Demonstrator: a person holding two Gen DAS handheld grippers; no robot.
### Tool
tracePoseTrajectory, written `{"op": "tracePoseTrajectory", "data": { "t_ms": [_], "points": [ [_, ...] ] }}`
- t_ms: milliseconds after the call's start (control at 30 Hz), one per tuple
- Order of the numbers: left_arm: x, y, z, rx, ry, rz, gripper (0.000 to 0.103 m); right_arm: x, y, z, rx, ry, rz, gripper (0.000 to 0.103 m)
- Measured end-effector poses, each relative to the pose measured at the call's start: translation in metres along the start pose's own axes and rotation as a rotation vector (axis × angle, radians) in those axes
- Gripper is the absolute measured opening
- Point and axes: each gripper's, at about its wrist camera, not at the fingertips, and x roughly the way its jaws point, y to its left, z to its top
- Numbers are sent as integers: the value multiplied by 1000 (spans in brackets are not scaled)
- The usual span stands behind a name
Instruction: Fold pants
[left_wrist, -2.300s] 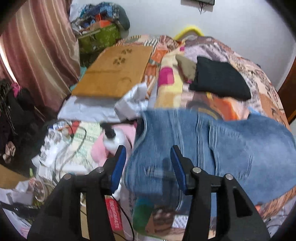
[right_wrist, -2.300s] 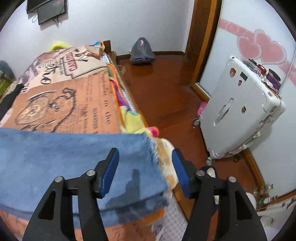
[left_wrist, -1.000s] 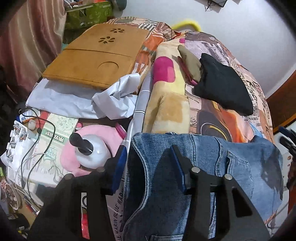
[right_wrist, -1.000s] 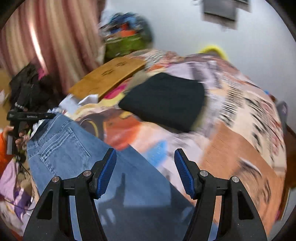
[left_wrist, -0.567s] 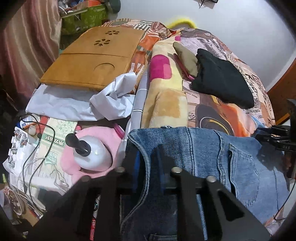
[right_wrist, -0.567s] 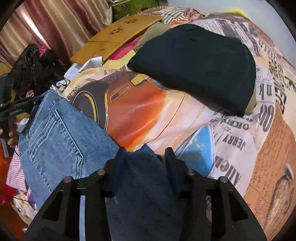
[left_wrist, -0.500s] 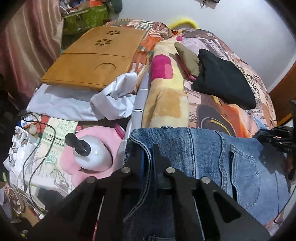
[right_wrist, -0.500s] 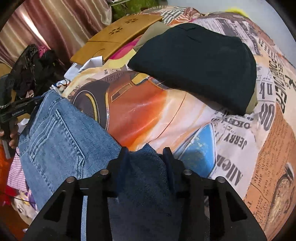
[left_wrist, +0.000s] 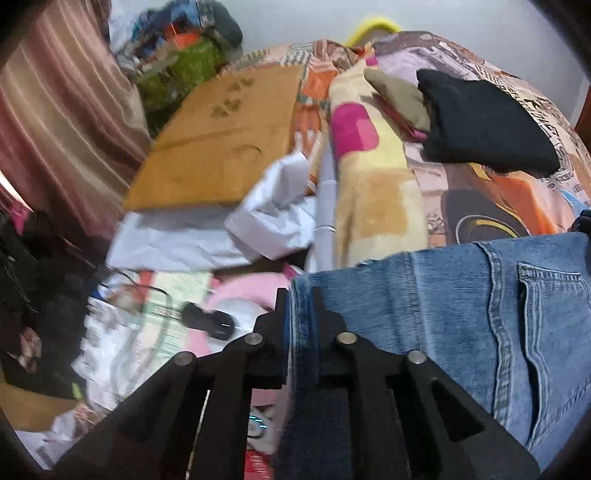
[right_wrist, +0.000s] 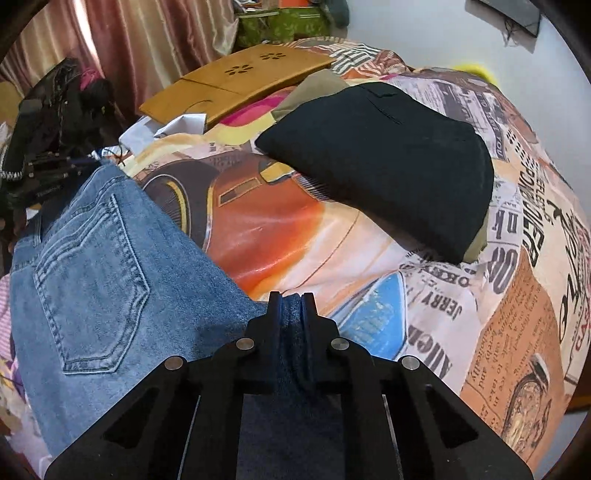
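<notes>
In the left wrist view, the black left gripper (left_wrist: 300, 295) pinched the stitched edge of the faded blue denim pants (left_wrist: 461, 302), back pocket up, on the printed bedspread (left_wrist: 491, 199). In the right wrist view, the black right gripper (right_wrist: 291, 300), its jaws just closed, clamped a dark fold of them.

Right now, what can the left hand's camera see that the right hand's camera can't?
Only the left wrist view shows the pink cushion and the black-capped bottle beside the bed. Only the right wrist view shows the blue printed car on the bedspread. Both show the jeans with a gripper pinching them, left gripper, right gripper, the black folded garment and the wooden tray.
</notes>
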Motion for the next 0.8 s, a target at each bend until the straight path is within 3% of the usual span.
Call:
{"op": "tracePoseTrajectory", "data": {
  "t_ms": [100,167,267,433,533,600,667,700,800],
  "points": [
    [-28,23,-3,-43,-22,9,20,-14,5,-2,-10,-15,-50,10],
    [-44,34,-10,-64,-31,-18,20,-27,5,-5,-2,-36,-83,21],
    [-72,40,-28,-97,-53,-112,20,-52,4,-13,31,-91,-68,41],
    [-90,21,-64,-117,-41,-290,20,-75,15,-38,57,-120,-5,47],
    [-77,3,-80,-93,13,-243,21,-70,23,-59,66,-83,23,48],
    [-62,-2,-91,-110,49,-216,28,-64,23,-72,82,-50,26,48],
    [-56,4,-100,-137,47,-198,45,-58,17,-89,118,-18,20,48],
    [-57,9,-103,-151,41,-185,49,-63,14,-97,126,-37,19,48],
    [-68,26,-105,-182,46,-114,49,-85,0,-121,158,-51,-37,48]
  ]
}}
